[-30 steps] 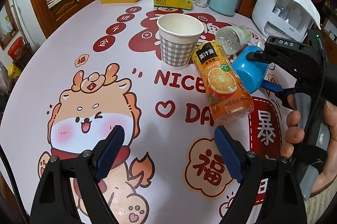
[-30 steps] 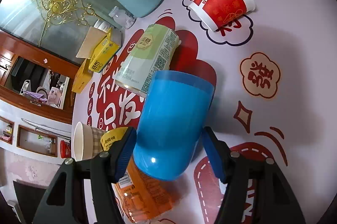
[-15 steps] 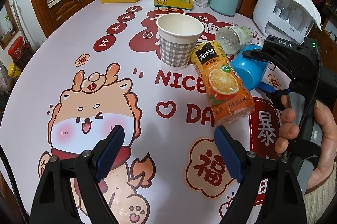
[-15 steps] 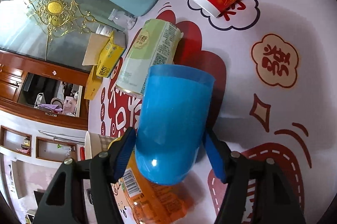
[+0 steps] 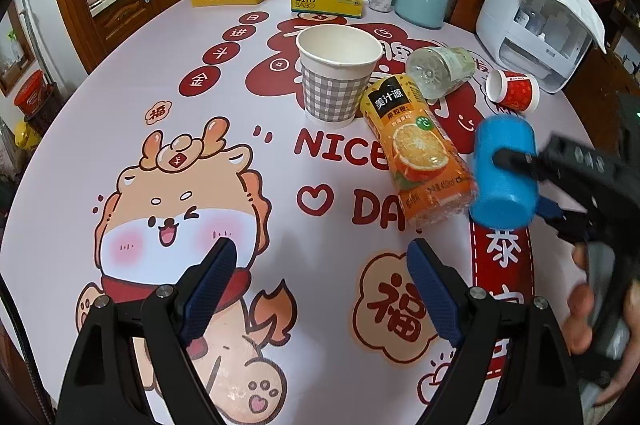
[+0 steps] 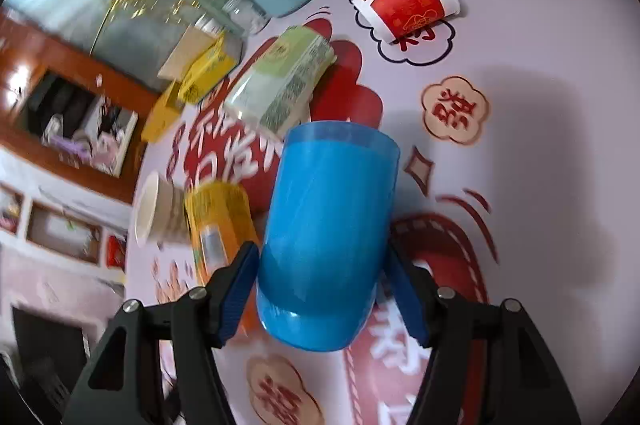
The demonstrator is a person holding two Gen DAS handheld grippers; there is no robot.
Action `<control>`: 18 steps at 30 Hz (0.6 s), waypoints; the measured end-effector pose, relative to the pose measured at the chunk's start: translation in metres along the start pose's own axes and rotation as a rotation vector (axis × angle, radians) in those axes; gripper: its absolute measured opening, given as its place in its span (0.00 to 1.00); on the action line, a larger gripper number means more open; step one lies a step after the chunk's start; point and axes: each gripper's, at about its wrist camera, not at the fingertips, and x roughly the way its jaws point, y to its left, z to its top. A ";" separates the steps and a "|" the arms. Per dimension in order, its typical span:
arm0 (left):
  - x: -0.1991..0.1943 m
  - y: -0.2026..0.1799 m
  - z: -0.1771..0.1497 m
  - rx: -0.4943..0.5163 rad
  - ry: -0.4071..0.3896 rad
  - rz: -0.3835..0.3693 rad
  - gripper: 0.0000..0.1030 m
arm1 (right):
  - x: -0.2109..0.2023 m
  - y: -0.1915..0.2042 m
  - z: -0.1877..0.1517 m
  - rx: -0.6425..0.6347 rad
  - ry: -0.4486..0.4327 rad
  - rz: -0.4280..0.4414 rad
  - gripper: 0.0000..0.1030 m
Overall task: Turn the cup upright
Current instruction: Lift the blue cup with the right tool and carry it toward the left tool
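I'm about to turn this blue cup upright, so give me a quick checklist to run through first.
1. Right gripper shut on blue cup: ok.
2. Cup off the table: cannot tell.
3. Cup upright: not ok, not yet.
4. Orange juice bottle right beside the cup: not ok, may get bumped.
5. Left gripper open and away from the cup: ok.
6. Free spot on the tablecloth near the cup for setting it down: ok.

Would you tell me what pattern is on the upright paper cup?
A grey-and-white check on the paper cup, with a plain white rim; clearest in the left wrist view.
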 end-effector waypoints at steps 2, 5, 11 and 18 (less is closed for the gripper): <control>-0.003 -0.001 -0.003 0.009 -0.002 0.001 0.83 | -0.010 0.003 -0.013 -0.055 0.010 -0.022 0.62; -0.007 -0.003 -0.009 0.025 0.001 0.002 0.83 | -0.022 0.008 -0.033 -0.121 0.014 -0.043 0.62; -0.017 -0.006 -0.025 0.061 0.010 -0.003 0.83 | -0.049 0.016 -0.072 -0.211 0.011 -0.051 0.62; -0.026 -0.010 -0.048 0.111 0.025 0.003 0.83 | -0.069 0.023 -0.109 -0.269 0.007 -0.054 0.61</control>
